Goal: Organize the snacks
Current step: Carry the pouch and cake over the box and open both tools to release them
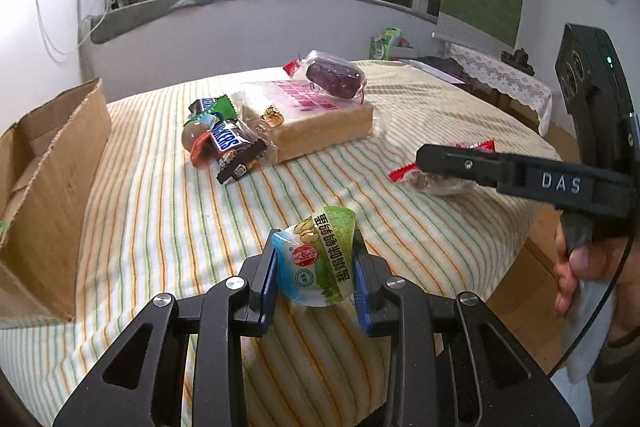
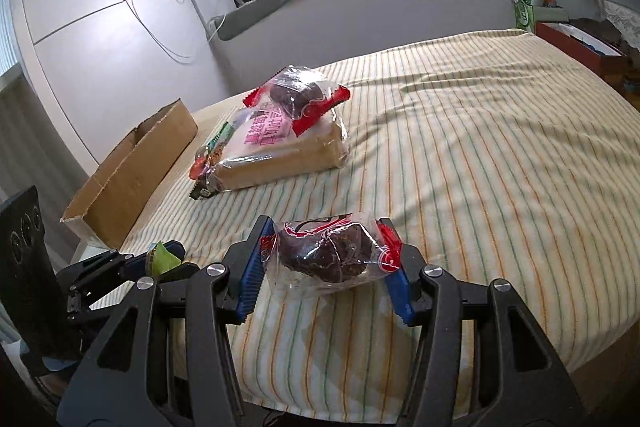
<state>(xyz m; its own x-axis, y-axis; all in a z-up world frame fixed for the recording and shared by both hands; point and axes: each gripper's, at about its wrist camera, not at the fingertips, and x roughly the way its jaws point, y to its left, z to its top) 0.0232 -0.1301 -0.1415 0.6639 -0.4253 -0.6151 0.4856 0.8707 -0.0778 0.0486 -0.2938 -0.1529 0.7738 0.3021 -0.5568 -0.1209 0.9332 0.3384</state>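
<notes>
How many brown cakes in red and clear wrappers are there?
2. One brown cake sits between the right gripper fingers; the other cake lies atop the bread bag. More could hide in the snack pile.

A green-and-blue egg pouch [image 1: 316, 259] stood upright at 6 o'clock, pinched between blue pads. A clear-wrapped dark cake [image 2: 326, 255] lay clamped at 6 o'clock. A bread loaf [image 1: 316, 123], a second cake atop it, sat at 12 o'clock.

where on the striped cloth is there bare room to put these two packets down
Bare striped cloth runs wide to the right of the bread loaf, out to the far edge. A narrower strip lies between the cardboard box and the snack pile. Around that pile and the loaf it is crowded.
</notes>
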